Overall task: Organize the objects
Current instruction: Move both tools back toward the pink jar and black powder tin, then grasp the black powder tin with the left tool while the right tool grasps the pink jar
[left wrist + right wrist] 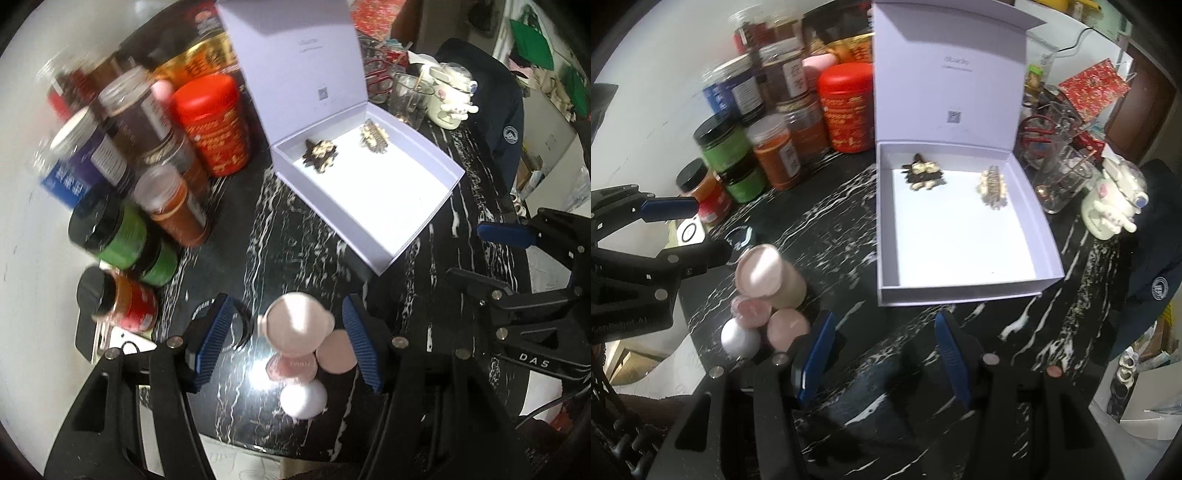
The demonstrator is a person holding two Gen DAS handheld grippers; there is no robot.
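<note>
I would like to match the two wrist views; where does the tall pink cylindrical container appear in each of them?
Left wrist view: the tall pink container stands low in the centre, between the open fingers of the left gripper.
Right wrist view: it stands at left of centre, beside the left gripper.
Shared landmark: the open white box lies beyond it on the table.

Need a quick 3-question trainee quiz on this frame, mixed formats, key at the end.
1. True or false: the white box has its lid open.
2. How many hair clips lie inside it? A) one B) two C) four
3. Fill in: the left gripper is open around the tall ____ jar.

Key: 1 true. 2 B: a dark clip and a pale clip. 3 pink.
</note>
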